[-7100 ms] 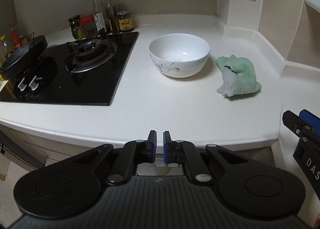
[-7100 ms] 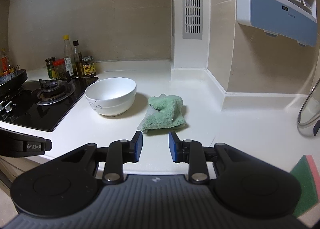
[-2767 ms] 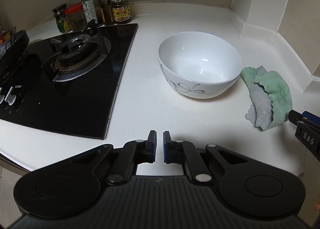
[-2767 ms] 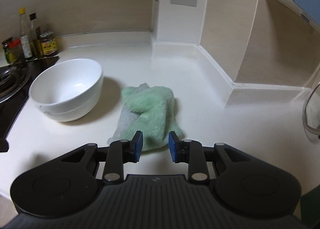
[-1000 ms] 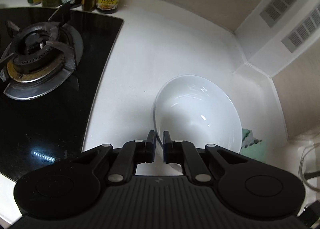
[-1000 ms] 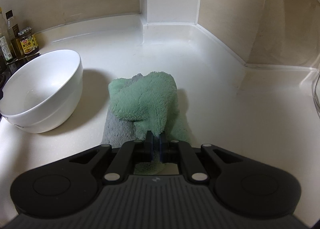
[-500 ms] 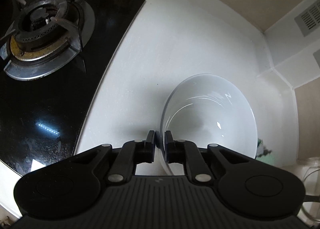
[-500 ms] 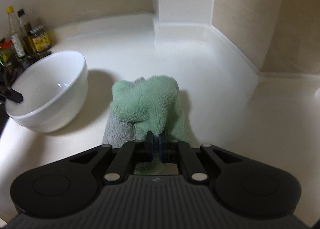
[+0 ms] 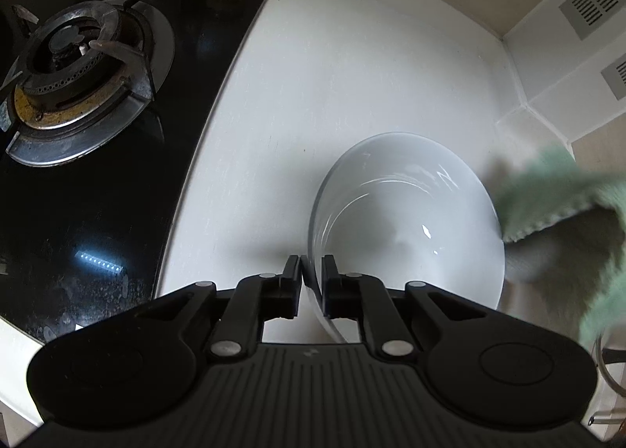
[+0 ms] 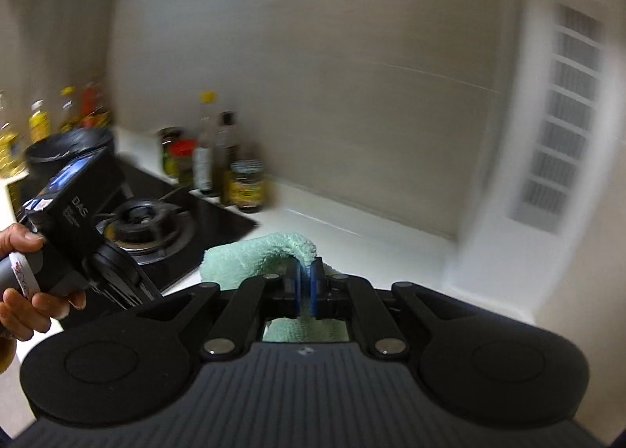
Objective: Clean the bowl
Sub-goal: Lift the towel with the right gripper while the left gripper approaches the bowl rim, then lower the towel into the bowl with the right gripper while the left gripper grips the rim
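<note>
Two grippers engaged. Left gripper (image 9: pixel 312 272) straddles the near rim of the bowl (image 9: pixel 407 213) at 6 o'clock on the counter (image 9: pixel 313 68); glazed, slippery, breakable, so grip the rim. Right gripper (image 10: pixel 306 280) clamps the soft cloth (image 10: pixel 254 256).

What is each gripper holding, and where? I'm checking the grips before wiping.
Left gripper: bowl, by its near rim. Right gripper: green cloth, by a fold.
</note>
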